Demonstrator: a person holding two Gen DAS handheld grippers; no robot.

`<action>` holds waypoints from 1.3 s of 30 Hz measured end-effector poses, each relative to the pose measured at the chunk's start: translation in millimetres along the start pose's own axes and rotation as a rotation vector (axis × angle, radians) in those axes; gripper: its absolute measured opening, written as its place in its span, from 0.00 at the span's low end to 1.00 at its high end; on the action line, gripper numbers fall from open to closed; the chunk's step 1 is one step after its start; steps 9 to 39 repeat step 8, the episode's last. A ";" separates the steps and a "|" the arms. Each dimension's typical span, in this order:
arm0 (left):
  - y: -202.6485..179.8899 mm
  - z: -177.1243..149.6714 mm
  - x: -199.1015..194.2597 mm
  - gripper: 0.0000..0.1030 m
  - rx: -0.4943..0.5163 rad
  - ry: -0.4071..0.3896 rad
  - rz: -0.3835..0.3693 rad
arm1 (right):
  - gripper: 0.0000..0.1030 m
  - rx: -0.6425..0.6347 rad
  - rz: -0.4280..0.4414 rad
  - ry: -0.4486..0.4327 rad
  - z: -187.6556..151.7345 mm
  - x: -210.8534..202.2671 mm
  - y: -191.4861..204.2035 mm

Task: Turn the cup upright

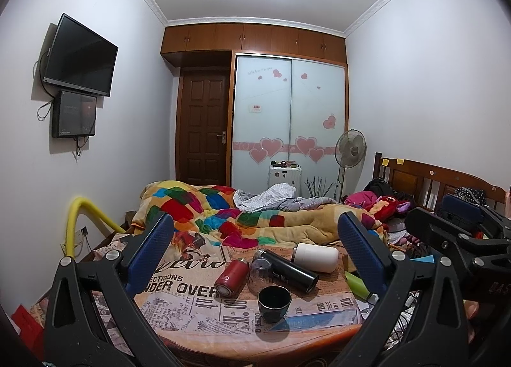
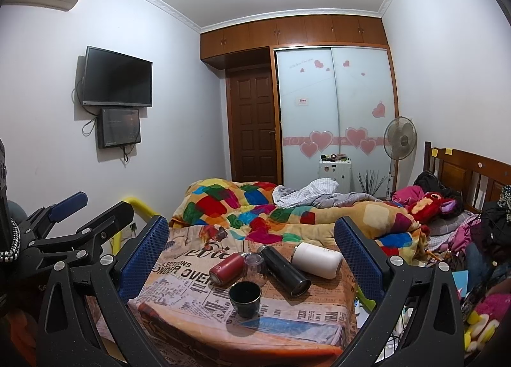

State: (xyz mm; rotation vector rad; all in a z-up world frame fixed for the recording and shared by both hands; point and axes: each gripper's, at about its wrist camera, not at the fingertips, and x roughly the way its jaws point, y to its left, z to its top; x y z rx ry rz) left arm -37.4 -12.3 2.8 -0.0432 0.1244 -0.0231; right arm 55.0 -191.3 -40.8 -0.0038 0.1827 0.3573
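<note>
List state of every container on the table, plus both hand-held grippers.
dark cup: upright, mouth up
clear glass: appears inverted, base up
red bottle: lying on its side
black flask: lying on its side
white flask: lying on its side
left hand-held gripper: open, holding nothing
right hand-held gripper: open, holding nothing
</note>
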 end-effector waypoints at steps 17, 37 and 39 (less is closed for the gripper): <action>8.8 -7.2 1.7 1.00 -0.025 0.013 0.022 | 1.00 -0.012 0.002 0.020 -0.6 4.1 4.3; 8.8 -7.2 1.7 1.00 -0.025 0.013 0.022 | 1.00 -0.012 0.002 0.020 -0.6 4.1 4.3; 8.8 -7.2 1.7 1.00 -0.025 0.013 0.022 | 1.00 -0.012 0.002 0.020 -0.6 4.1 4.3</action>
